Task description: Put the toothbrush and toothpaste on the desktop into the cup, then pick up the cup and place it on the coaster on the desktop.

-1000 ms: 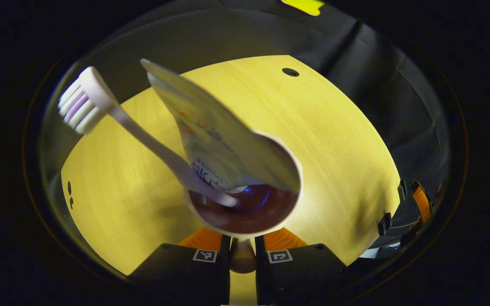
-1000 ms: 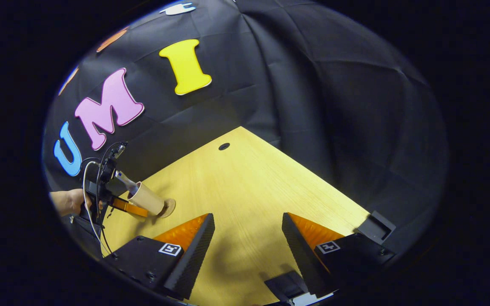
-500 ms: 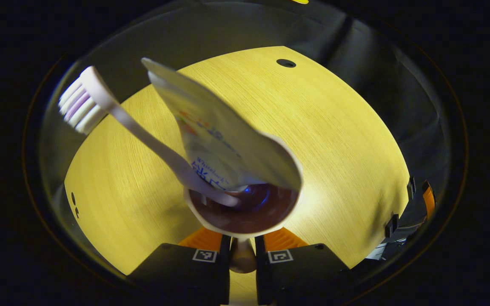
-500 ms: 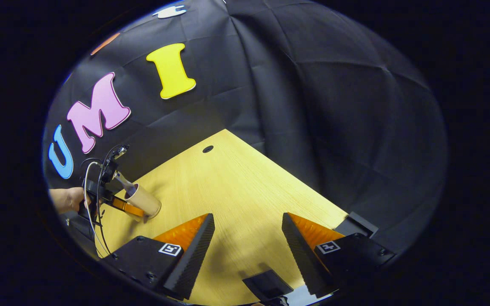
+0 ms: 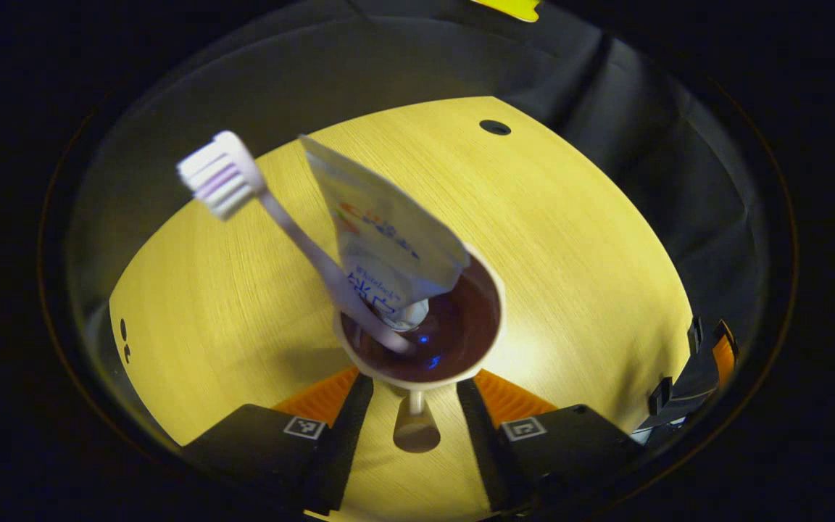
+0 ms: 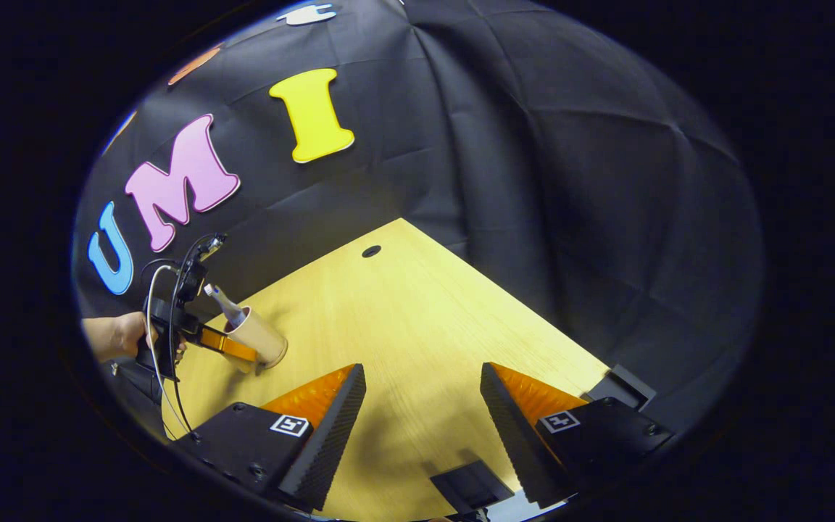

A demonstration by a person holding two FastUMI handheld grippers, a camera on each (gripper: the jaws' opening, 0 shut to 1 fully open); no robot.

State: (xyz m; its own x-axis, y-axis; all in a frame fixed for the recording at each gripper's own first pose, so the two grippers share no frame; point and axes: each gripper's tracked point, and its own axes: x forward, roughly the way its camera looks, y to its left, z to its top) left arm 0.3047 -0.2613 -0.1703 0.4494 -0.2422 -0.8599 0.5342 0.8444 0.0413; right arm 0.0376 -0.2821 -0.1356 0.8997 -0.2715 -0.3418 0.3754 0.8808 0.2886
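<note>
We see left gripper (image 5: 409,395) spread apart, clamp on cup (image 5: 423,341) handle now released; cup, toothbrush (image 5: 294,232) and toothpaste (image 5: 381,239) inside, seems set on desktop (image 5: 577,239); coaster hidden. Right gripper (image 6: 423,406) gapes, idle.

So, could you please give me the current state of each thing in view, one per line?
cup: upright on the desk, toothbrush and toothpaste inside
toothbrush: leaning in the cup, bristles up
toothpaste: standing in the cup
left gripper: open, fingers either side of the cup
right gripper: open, holding nothing
desk: bare around the cup
</note>
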